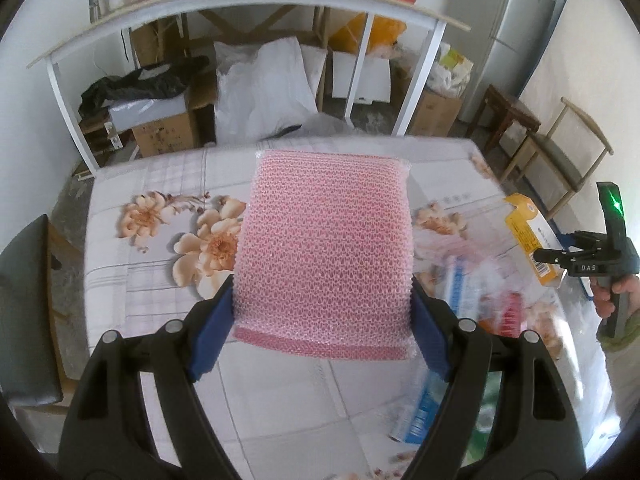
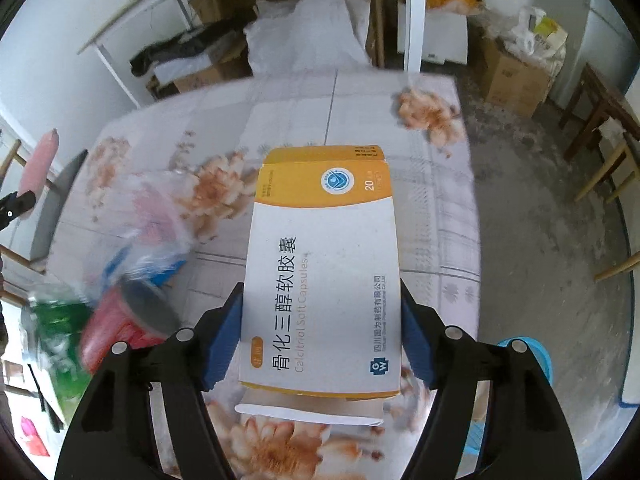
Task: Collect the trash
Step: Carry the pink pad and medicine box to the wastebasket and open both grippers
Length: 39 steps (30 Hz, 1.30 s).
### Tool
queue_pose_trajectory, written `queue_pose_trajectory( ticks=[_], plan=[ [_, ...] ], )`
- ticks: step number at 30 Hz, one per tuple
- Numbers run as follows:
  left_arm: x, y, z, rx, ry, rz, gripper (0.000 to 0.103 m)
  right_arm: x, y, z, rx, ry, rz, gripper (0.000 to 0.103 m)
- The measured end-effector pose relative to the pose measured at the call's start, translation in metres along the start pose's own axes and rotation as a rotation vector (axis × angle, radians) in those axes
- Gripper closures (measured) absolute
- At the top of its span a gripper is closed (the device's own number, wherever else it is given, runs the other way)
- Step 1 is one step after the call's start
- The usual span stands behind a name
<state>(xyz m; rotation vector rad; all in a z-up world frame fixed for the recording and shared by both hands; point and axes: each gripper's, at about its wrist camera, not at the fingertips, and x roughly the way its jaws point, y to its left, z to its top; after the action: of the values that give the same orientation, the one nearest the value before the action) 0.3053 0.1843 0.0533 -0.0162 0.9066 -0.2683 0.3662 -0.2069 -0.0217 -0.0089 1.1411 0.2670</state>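
Pink bubble-wrap pad (image 1: 324, 252) clamped in left tongs (image 1: 322, 312), medicine box (image 2: 324, 276) clamped in right tongs (image 2: 322, 336), wrappers (image 2: 132, 264) littering floral table (image 2: 360, 112).

- The left gripper (image 1: 322, 312) is held level, both blue pads pressed inward on a load.
- The right gripper (image 2: 320, 328) is likewise clamped, above the table.

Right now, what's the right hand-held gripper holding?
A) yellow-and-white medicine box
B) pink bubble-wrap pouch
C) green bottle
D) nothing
A: in the right wrist view the right hand-held gripper has its blue pads pressed against both sides of the yellow-and-white medicine box; the pink bubble-wrap pouch sits in the left hand-held gripper.
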Motion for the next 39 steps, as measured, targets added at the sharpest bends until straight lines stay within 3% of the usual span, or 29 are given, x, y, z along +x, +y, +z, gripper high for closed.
queue_pose_trajectory(
  ticks=[9, 15, 24, 28, 39],
  plan=[
    [-0.078, -0.066, 0.007, 0.051, -0.094, -0.068, 0.027, -0.112, -0.015, -0.034, 0.025, -0.185, 0.031, 0.034],
    [-0.103, -0.151, 0.008, 0.117, -0.118, -0.197, 0.027, -0.175, -0.05, -0.082, 0.137, -0.259, 0.069, 0.034],
    [-0.069, -0.272, -0.007, 0.176, -0.015, -0.399, 0.027, -0.226, -0.106, -0.155, 0.311, -0.31, 0.05, 0.034],
    [-0.055, -0.306, -0.02, 0.176, 0.034, -0.46, 0.027, -0.234, -0.119, -0.181, 0.363, -0.31, 0.039, 0.034],
    [-0.027, -0.326, -0.041, 0.153, 0.109, -0.482, 0.027, -0.239, -0.127, -0.208, 0.409, -0.317, 0.04, 0.034]
  ],
)
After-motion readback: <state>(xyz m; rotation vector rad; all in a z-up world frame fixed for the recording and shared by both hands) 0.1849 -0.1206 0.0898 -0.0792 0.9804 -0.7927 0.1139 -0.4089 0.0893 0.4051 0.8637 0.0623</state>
